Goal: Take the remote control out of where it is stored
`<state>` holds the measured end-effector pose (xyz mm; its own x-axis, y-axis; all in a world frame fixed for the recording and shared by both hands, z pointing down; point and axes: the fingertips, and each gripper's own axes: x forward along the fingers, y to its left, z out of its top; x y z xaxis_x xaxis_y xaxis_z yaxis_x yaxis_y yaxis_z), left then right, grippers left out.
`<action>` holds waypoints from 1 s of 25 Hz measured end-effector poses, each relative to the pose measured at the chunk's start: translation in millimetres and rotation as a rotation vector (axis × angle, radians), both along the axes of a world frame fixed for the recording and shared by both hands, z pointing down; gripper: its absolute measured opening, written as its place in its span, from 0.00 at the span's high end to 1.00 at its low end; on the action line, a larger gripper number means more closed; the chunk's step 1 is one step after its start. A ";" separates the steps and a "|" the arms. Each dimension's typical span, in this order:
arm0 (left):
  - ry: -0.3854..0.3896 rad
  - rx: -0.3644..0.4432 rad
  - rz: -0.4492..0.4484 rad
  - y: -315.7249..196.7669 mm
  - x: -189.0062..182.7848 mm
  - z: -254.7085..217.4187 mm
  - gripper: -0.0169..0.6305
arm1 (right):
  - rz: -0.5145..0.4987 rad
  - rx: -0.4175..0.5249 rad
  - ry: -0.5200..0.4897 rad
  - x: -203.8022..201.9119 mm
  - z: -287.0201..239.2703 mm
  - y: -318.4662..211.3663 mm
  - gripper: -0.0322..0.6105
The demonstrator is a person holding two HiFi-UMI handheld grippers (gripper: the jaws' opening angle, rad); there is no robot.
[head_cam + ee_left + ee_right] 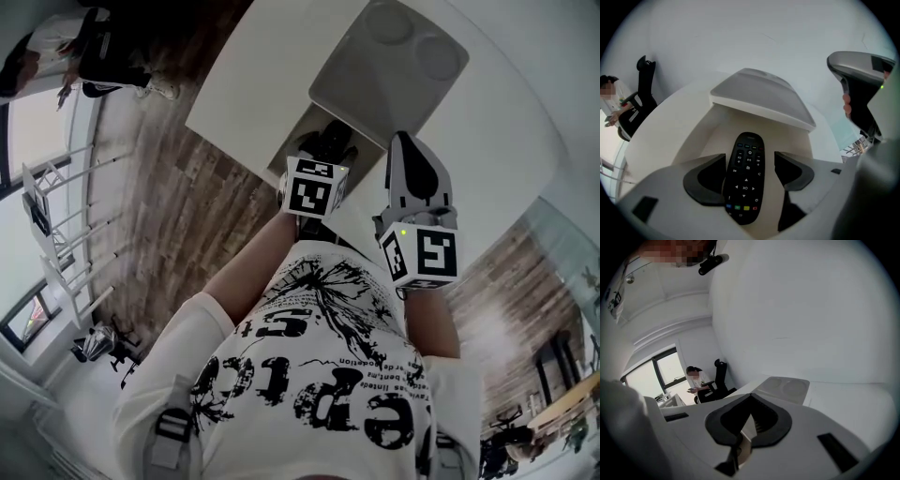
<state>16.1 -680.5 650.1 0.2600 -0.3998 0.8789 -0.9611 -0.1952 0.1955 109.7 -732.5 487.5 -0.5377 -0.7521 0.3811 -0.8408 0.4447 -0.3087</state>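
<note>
A black remote control (744,178) lies face up on the white floor of a recess (712,140), just below a grey tray (759,96). My left gripper (750,165) is open around it: the left pad sits close by the remote's edge and the right pad stands clear. In the head view the left gripper (323,150) reaches over the near edge of the white table (253,84), under that tray (389,61). My right gripper (405,145) hovers beside it, to the right. In its own view the right gripper (749,397) is shut, with nothing between the pads.
The right gripper's grey body (862,84) looms at the right of the left gripper view. A person (696,380) sits in a black chair (644,79) farther off. Wood floor (178,216) lies left of the table.
</note>
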 end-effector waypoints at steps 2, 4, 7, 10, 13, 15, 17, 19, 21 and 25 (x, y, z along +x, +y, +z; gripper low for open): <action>-0.032 -0.012 -0.020 -2.8 -1.6 5.6 0.48 | 0.004 -0.010 -0.016 2.1 0.7 -4.5 0.95; -0.072 0.012 -0.010 -1.4 -1.5 10.0 0.48 | 0.010 -0.018 -0.033 3.6 -0.1 -6.6 0.95; -0.119 0.046 0.015 1.7 -0.1 10.9 0.48 | 0.019 -0.021 -0.043 7.1 -1.7 -9.3 0.95; -0.115 0.050 0.025 0.5 -0.9 11.0 0.48 | 0.027 -0.026 -0.050 10.2 0.5 -13.5 0.95; -0.110 0.063 0.032 -0.4 -1.4 11.3 0.48 | 0.045 -0.038 -0.069 10.0 1.0 -17.5 0.95; -0.106 0.043 0.030 2.6 -2.6 11.5 0.49 | 0.046 -0.040 -0.082 7.3 -3.5 -17.7 0.95; -0.100 0.028 0.035 4.8 -3.8 11.2 0.51 | 0.042 -0.031 -0.082 5.8 -9.3 -17.9 0.95; -0.097 0.038 0.051 2.4 -4.4 11.1 0.54 | 0.050 -0.021 -0.090 6.9 -14.7 -21.5 0.95; -0.099 0.046 0.070 0.3 -4.8 11.1 0.56 | 0.063 -0.015 -0.108 7.5 -20.6 -23.5 0.95; -0.112 0.034 0.146 5.2 -4.8 10.1 0.56 | 0.068 0.016 -0.100 3.7 -35.4 -15.0 0.95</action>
